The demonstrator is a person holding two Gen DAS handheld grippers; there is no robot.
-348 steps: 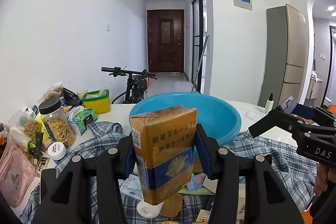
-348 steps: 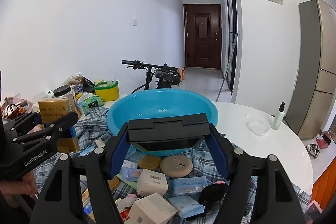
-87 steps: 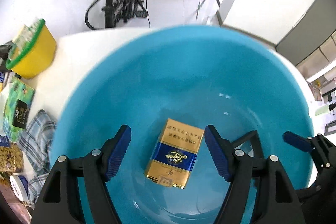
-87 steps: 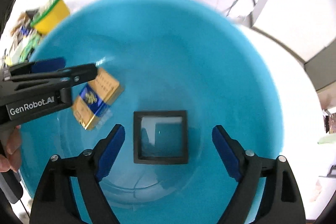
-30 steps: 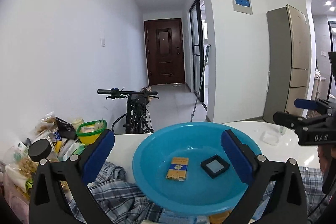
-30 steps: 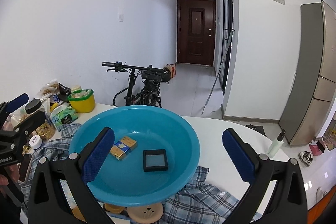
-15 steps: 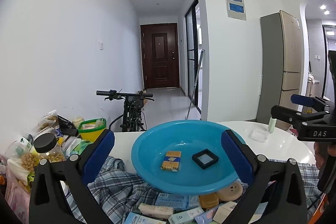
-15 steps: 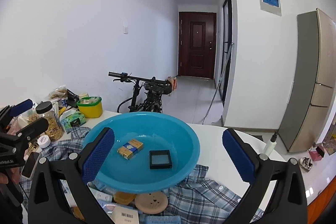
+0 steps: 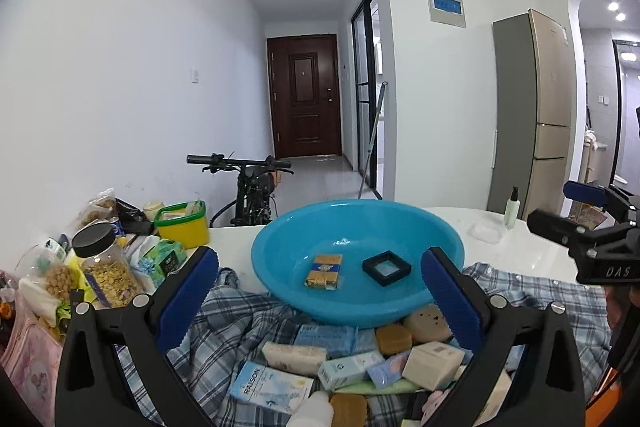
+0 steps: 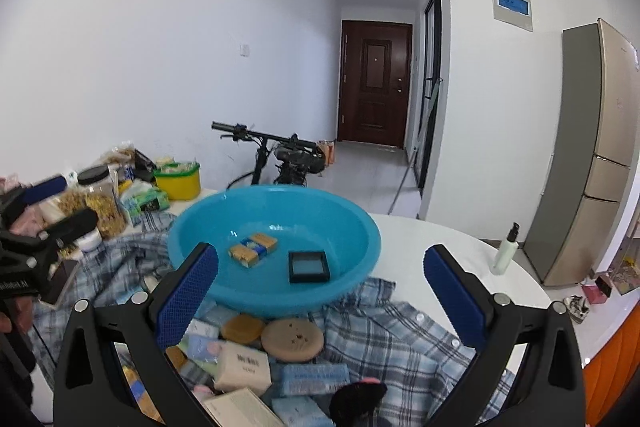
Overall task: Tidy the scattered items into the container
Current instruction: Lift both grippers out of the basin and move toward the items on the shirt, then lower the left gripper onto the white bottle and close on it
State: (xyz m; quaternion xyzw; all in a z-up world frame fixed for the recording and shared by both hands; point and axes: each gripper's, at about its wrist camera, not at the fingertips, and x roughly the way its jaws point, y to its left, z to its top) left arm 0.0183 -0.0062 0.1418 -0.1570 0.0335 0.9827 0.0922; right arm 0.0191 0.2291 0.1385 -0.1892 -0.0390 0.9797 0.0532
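left claw (image 9: 320,295) – wide, empty | right claw (image 10: 320,291) – wide, empty | black puff (image 10: 357,401) – right view only

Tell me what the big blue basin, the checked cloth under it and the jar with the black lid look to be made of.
Big blue basin: likely moulded plastic, smooth and glossy, with light glinting off its inside. Blue-and-white checked cloth: woven fabric, apparently a shirt, soft and rumpled, with buttons along one edge. Clear jar with the black lid: see-through, contents visible; glass or clear plastic, I cannot tell which. The lid looks like matte plastic.
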